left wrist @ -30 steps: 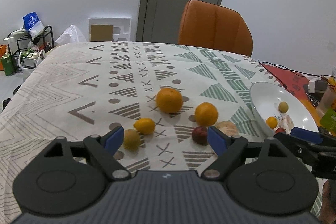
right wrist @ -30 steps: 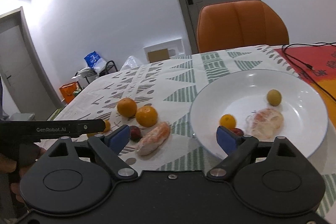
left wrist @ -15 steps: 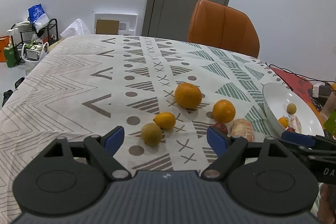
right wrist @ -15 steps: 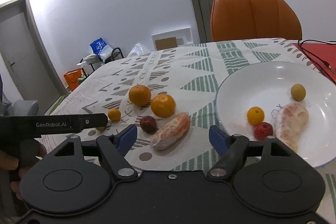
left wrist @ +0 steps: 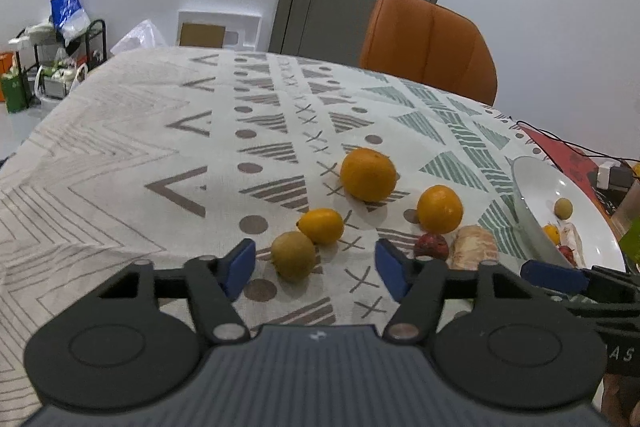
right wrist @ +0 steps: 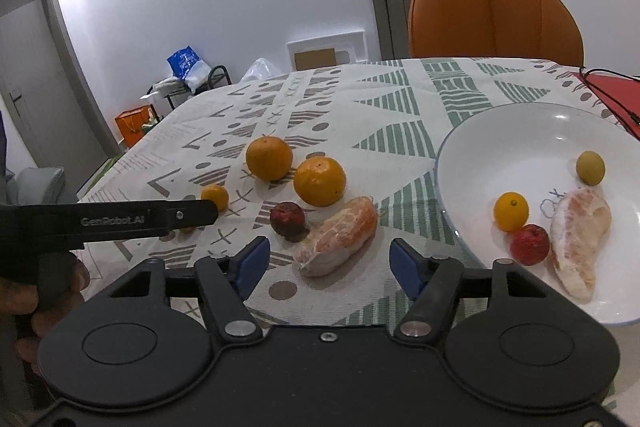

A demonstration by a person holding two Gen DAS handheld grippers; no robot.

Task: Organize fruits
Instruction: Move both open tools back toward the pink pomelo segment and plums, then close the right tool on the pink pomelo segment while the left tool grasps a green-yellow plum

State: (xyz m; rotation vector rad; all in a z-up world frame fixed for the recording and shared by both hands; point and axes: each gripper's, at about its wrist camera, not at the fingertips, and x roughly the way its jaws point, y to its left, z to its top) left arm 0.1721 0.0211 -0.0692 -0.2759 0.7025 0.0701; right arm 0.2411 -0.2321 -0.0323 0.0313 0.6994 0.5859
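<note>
Just ahead of the left gripper [left wrist: 315,265], between its spread blue-tipped fingers, sits a small round greenish-brown fruit [left wrist: 293,255], touching a small yellow-orange kumquat-like fruit [left wrist: 322,225] behind it. Both grippers are spread wide and hold nothing. Beyond lie two large round oranges [left wrist: 368,174] [left wrist: 439,209] on the patterned cloth. Ahead of the right gripper [right wrist: 326,263] lies a peeled pale-orange citrus segment [right wrist: 338,237], with a small dark-red round fruit [right wrist: 288,219] touching it on that gripper's left. Off to its right stands the wide white ceramic plate [right wrist: 500,125], already holding a yellow-green berry, a small orange fruit, a red one and another peeled segment.

Risks, as I judge them: closing on the greenish fruit could nudge the touching kumquat and send it rolling. The peeled segment looks soft, so a hard squeeze may crush it. Both grippers work near each other, so they could collide on the way to the plate.
</note>
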